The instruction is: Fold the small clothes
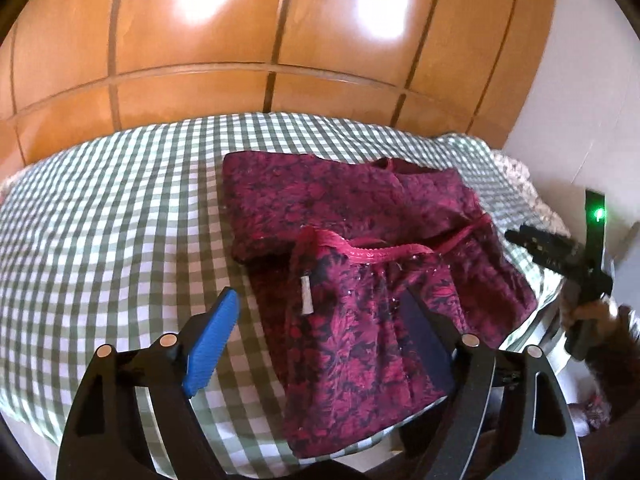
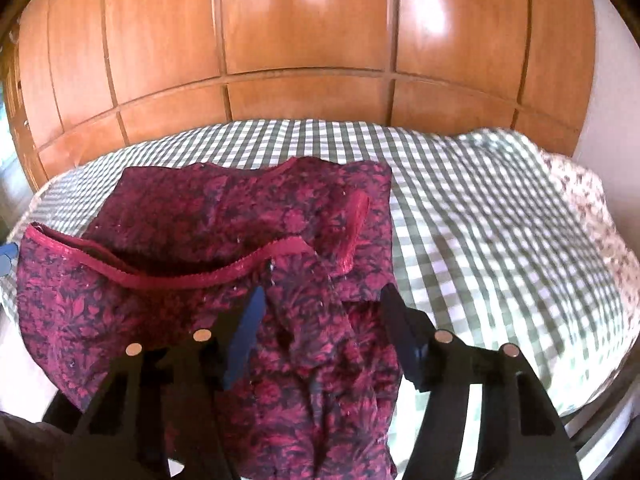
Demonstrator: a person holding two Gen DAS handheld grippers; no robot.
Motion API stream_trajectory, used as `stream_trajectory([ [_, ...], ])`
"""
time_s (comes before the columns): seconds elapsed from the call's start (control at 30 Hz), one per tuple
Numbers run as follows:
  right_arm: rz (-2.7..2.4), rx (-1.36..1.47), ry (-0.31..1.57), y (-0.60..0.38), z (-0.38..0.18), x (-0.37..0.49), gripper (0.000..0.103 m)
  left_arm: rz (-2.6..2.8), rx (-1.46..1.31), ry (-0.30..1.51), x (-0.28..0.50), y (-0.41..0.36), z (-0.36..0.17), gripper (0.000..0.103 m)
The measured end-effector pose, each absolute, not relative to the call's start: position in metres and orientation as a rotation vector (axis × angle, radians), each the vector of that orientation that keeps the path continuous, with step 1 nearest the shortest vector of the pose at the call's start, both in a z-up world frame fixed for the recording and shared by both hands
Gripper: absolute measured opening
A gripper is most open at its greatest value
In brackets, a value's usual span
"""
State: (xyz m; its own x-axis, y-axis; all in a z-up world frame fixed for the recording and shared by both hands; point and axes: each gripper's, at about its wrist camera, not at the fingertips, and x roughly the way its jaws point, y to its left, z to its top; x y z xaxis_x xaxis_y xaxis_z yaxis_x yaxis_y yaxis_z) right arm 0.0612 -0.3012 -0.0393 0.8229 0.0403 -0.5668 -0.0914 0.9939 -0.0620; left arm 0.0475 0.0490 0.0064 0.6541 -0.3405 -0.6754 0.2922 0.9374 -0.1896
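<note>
Left wrist: crumpled maroon floral garment, red-trimmed, on checked bedspread.

Both wrist views close, angled down, sharing garment, wardrobe

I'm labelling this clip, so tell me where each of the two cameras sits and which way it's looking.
Left wrist: on the left gripper, looking forward and down over the red floral garment on the checked bedcover; its own two fingers show, plus the right gripper and the hand holding it.
Right wrist: on the right gripper, looking the same way; its own fingers straddle the garment.
Shared: garment, bedcover, wooden wardrobe.
</note>
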Motion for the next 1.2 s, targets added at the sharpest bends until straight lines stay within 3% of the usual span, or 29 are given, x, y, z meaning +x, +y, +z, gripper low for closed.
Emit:
stream_trajectory([
  [0.03,0.072,-0.095,0.602,-0.300,-0.040,0.064,0.061,-0.364,-0.059,0.782,0.049,0.045,0.005,0.082],
  [0.1,0.081,-0.108,0.612,-0.295,-0.042,0.072,0.061,-0.372,-0.052,0.786,0.051,0.040,0.003,0.069],
  [0.23,0.088,-0.171,0.654,-0.280,-0.056,0.087,0.059,-0.392,-0.026,0.795,0.060,0.031,-0.002,0.054],
  [0.3,0.087,-0.199,0.699,-0.275,-0.065,0.094,0.030,-0.385,-0.012,0.814,0.066,0.028,-0.009,0.037],
  [0.37,0.093,-0.200,0.710,-0.275,-0.069,0.092,0.024,-0.381,-0.003,0.825,0.068,0.026,-0.014,0.023],
  [0.47,0.099,-0.187,0.706,-0.280,-0.067,0.084,0.020,-0.380,0.010,0.822,0.064,0.028,-0.016,0.018],
  [0.83,0.053,-0.084,0.711,-0.304,-0.060,0.079,0.016,-0.358,-0.069,0.854,0.070,0.056,-0.024,0.018],
  [0.87,0.056,-0.085,0.718,-0.303,-0.061,0.080,0.017,-0.377,-0.070,0.856,0.069,0.054,-0.024,0.027],
  [0.9,0.061,-0.094,0.721,-0.301,-0.062,0.080,0.019,-0.389,-0.073,0.855,0.069,0.052,-0.025,0.052],
  [0.93,0.066,-0.111,0.717,-0.297,-0.063,0.080,0.022,-0.375,-0.073,0.845,0.068,0.049,-0.025,0.066],
  [0.97,0.066,-0.125,0.713,-0.294,-0.063,0.081,0.034,-0.370,-0.070,0.831,0.067,0.047,-0.025,0.073],
  [1.0,0.064,-0.140,0.709,-0.291,-0.063,0.081,0.043,-0.379,-0.063,0.830,0.068,0.044,-0.026,0.071],
  [1.03,0.065,-0.159,0.702,-0.287,-0.064,0.081,0.052,-0.395,-0.052,0.841,0.069,0.040,-0.027,0.067],
  [1.1,0.067,-0.188,0.704,-0.281,-0.065,0.083,0.051,-0.413,-0.027,0.863,0.071,0.034,-0.034,0.039],
  [1.13,0.067,-0.196,0.706,-0.280,-0.066,0.084,0.051,-0.397,-0.008,0.871,0.072,0.032,-0.037,0.033],
  [1.17,0.068,-0.202,0.711,-0.282,-0.067,0.085,0.048,-0.381,-0.003,0.868,0.072,0.034,-0.038,0.022],
  [1.2,0.065,-0.208,0.714,-0.282,-0.067,0.085,0.028,-0.374,-0.016,0.864,0.072,0.038,-0.037,0.018],
])
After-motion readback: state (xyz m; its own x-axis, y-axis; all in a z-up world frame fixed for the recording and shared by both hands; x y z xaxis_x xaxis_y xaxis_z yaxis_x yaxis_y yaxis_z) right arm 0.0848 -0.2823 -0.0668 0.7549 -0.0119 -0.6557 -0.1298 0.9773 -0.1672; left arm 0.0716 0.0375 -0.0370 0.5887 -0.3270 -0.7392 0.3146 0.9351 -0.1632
